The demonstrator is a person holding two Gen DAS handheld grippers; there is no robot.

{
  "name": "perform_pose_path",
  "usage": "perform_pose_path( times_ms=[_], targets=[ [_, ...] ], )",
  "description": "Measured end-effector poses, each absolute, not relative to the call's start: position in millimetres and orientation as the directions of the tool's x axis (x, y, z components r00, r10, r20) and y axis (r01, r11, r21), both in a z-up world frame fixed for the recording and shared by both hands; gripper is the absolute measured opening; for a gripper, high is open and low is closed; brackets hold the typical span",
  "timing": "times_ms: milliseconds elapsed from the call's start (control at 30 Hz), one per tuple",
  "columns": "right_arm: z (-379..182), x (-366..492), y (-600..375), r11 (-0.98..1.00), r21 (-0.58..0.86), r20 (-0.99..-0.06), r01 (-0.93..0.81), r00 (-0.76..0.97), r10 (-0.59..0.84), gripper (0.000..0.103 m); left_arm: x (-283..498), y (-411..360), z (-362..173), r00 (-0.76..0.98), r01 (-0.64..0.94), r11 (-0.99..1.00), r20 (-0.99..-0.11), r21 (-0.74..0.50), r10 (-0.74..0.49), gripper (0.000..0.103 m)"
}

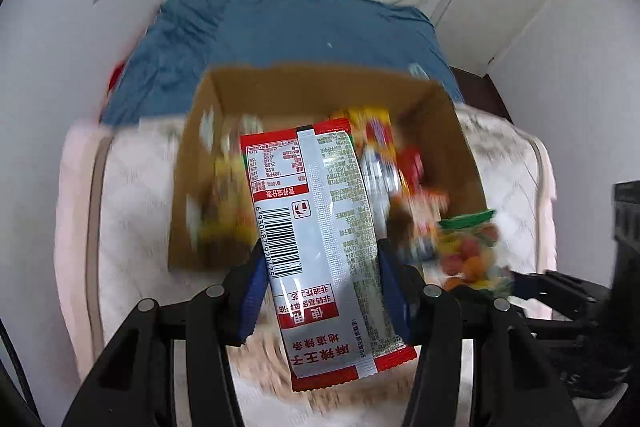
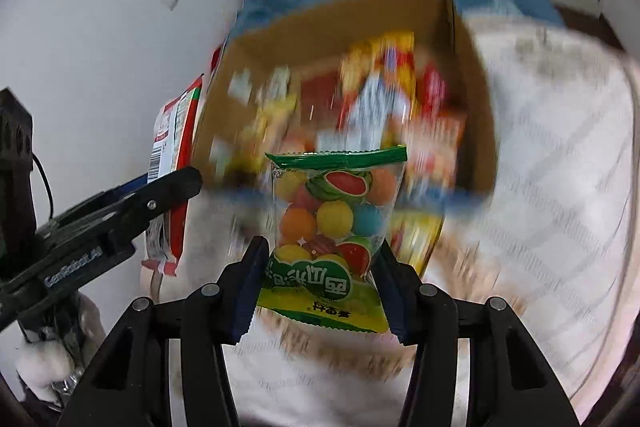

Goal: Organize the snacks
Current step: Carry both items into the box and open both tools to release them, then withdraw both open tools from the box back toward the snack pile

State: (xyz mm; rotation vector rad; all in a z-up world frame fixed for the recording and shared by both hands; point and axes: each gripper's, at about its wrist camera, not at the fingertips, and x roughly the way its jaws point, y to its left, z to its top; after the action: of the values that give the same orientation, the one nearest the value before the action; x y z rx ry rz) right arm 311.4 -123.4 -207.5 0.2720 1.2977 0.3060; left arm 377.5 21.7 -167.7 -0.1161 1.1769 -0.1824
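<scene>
My left claw [image 1: 320, 291] pinches the red-and-silver packet [image 1: 320, 247]; my right claw [image 2: 318, 283] pinches the candy bag [image 2: 332, 227]. Both hang near the cardboard box [image 1: 460, 131] on the bed [image 1: 132, 207], its contents blurred.

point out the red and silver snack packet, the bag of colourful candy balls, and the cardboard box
red and silver snack packet [image 1: 320, 227]: left wrist view, silver back panel
bag of colourful candy balls [image 2: 334, 215]: right wrist view, clear window
cardboard box [image 1: 320, 87]: left wrist view, far inner wall

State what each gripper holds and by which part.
The left gripper clamps the red-and-silver snack packet across its side edges, below the middle. The right gripper clamps the bag of colourful candy balls across its lower sides.
</scene>
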Motion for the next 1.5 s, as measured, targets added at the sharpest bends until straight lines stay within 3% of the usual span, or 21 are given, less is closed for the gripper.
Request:
perform_pose_path(
  times_ms=[300,567,767,833,867,900,1067,1367,1500],
  targets=[
    [-231,472,-140,0.982,0.186,-0.958,-0.036,0.214,0.190,0.055,505,19,-202,0.293,0.103,0.991,-0.950,-0.084,-0.111,0.050],
    [-274,525,-148,0.995,0.103,-0.984,-0.008,0.145,0.103,0.055,554,24,-255,0.210,0.092,0.995,-0.977,-0.029,-0.048,0.050],
    [-294,539,-144,0.999,0.047,-0.993,-0.015,0.106,0.048,0.056,568,33,-280,0.147,0.043,0.998,-0.987,-0.056,-0.062,0.052],
    [-299,542,-141,0.999,0.025,-0.996,-0.028,0.089,0.027,0.063,570,39,-290,0.095,0.002,0.995,-0.990,-0.104,-0.104,0.059],
    [-302,544,-140,0.999,0.021,-0.996,-0.027,0.087,0.023,0.079,570,41,-294,0.072,-0.014,0.992,-0.990,-0.124,-0.123,0.070],
    [-301,544,-140,0.999,0.023,-0.996,-0.026,0.089,0.025,0.084,570,42,-295,0.070,-0.015,0.991,-0.989,-0.135,-0.134,0.078],
    [-295,540,-135,0.999,0.020,-0.994,-0.039,0.104,0.024,0.092,562,36,-290,0.086,0.005,0.993,-0.989,-0.122,-0.122,0.094],
    [-272,516,-136,0.999,0.030,-0.989,-0.022,0.148,0.033,0.097,538,30,-264,0.143,0.015,0.985,-0.975,-0.170,-0.170,0.094],
    [-259,498,-136,0.999,0.027,-0.982,-0.025,0.185,0.031,0.098,517,27,-241,0.212,0.013,0.992,-0.969,-0.125,-0.125,0.094]
  ],
)
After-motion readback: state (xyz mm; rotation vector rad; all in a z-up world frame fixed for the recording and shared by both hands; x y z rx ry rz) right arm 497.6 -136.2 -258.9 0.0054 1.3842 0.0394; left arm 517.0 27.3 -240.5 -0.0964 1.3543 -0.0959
